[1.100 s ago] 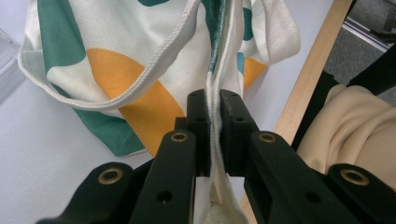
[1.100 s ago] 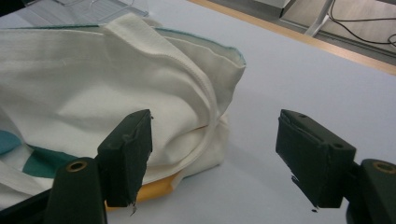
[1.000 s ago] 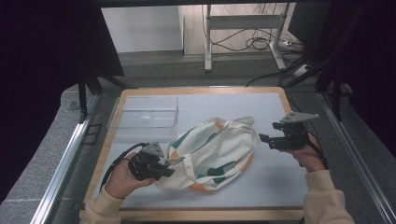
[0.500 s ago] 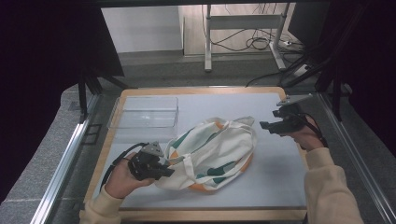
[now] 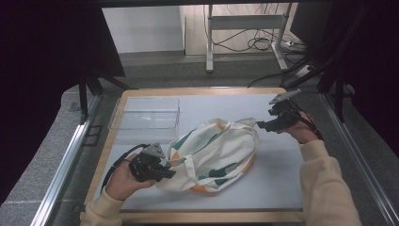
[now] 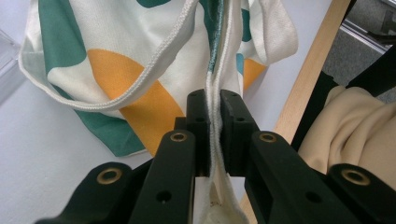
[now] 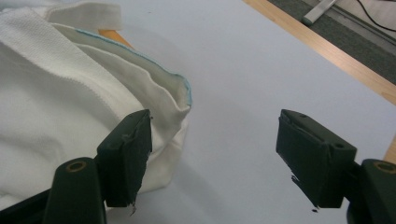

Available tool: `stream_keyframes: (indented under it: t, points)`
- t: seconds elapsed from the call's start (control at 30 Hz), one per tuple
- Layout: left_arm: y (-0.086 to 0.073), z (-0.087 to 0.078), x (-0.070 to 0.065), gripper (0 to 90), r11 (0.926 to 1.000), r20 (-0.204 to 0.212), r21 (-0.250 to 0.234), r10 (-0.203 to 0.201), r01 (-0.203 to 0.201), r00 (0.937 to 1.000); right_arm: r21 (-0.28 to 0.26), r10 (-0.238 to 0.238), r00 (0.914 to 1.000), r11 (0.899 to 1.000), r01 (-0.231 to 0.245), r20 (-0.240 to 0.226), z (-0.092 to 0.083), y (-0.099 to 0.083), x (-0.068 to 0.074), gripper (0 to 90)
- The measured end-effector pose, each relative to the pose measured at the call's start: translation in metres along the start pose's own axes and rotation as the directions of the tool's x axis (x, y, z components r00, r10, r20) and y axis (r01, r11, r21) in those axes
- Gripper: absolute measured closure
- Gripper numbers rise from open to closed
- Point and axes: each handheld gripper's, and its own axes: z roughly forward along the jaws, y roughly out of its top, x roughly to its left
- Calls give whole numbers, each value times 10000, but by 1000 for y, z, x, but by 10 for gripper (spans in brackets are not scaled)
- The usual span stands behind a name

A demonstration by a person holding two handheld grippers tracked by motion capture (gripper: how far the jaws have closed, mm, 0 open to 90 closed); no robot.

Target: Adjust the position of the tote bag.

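Cloth bag (image 5: 216, 153), cream with green and orange patches, lying slumped near the middle of the desk (image 5: 282, 179), a little toward the near edge. Left gripper (image 5: 162, 172) at the bag's left end, jaws clamped on a white edge of the fabric (image 6: 215, 116). Right gripper (image 5: 263, 125) just off the bag's far right corner, jaws spread wide with nothing between them. Clear plastic tray (image 5: 146, 113) toward the far left corner, apart from the bag.
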Motion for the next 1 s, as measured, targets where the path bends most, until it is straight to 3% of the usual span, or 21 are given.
stream_keyframes:
  t: [0.1, 0.17, 0.3, 0.63, 0.77, 0.83, 0.9, 1.0]
  points:
    - [0, 0, 0, 838, 10000, 11, 0, -5, 5, 10000, 69, -100, 9998, 9999, 101, -196, 9, 3, 2, 255]
    - [0, 0, 0, 838, 10000, 4, -4, 10, -10, 10000, 362, -515, 9984, 9980, 524, -241, 20, 8, 7, 250]
    - [-1, 0, 1, 838, 10000, 31, -6, 1, -1, 10000, 319, -816, 9958, 9960, 830, -418, 26, 14, 11, 250]
    - [0, 2, -1, 837, 10000, 31, 34, 61, -61, 10000, 649, -1793, 9799, 9806, 1852, -870, 45, 32, 26, 286]
    - [0, 1, 0, 837, 10000, 16, -9, 69, -69, 10000, 840, -2125, 9691, 9710, 2238, -1253, 53, 36, 30, 398]
    - [-1, 1, 0, 838, 10000, 32, -13, 67, -67, 10000, 889, -2192, 9667, 9687, 2318, -1324, 55, 37, 30, 462]
    - [-1, 1, 1, 837, 10000, 21, -15, 59, -59, 10000, 1008, -2203, 9655, 9667, 2351, -1389, 55, 37, 27, 594]
    - [-1, 1, 2, 838, 10000, 5, -40, 19, -19, 10000, 1051, -2240, 9627, 9648, 2411, -1519, 55, 36, 26, 670]
